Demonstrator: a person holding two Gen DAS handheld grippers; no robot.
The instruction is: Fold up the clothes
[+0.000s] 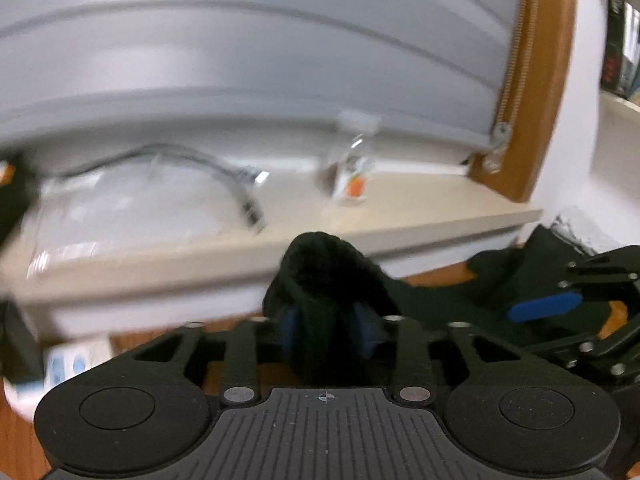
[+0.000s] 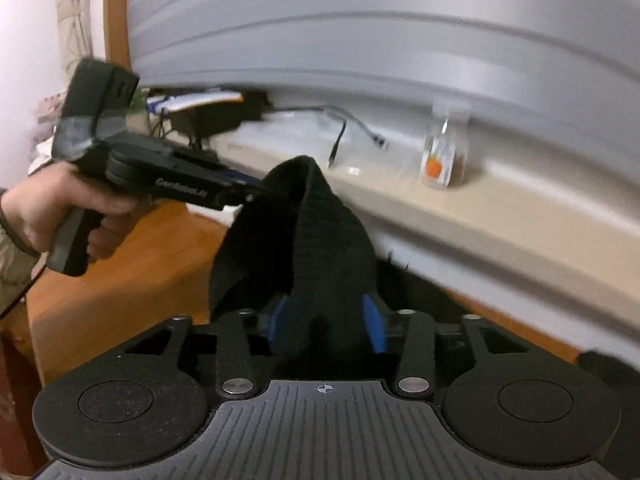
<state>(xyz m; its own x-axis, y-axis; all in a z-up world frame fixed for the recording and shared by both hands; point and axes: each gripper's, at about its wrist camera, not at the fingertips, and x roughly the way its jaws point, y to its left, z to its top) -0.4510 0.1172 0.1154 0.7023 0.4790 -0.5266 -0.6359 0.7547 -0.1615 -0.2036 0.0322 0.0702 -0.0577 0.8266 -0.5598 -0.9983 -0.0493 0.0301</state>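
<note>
A black knitted garment (image 1: 320, 268) bunches up between the blue pads of my left gripper (image 1: 328, 322), which is shut on it. The cloth runs right across to my right gripper (image 1: 540, 308), seen side-on with one blue pad showing. In the right wrist view the same black garment (image 2: 320, 232) rises in a fold from my right gripper (image 2: 326, 320), shut on it. A hand (image 2: 52, 208) holds the left gripper (image 2: 252, 192) at the left, its tip clamped on the garment's upper edge. The garment hangs above an orange wooden table (image 2: 132, 280).
A beige ledge (image 2: 500, 220) runs behind the table under a grey slatted blind (image 2: 360, 40). On the ledge stand a clear jar with an orange object (image 2: 442, 156), a cable (image 2: 360, 128) and a clear plastic bag (image 1: 120, 208). A wooden frame (image 1: 544, 80) stands at the right.
</note>
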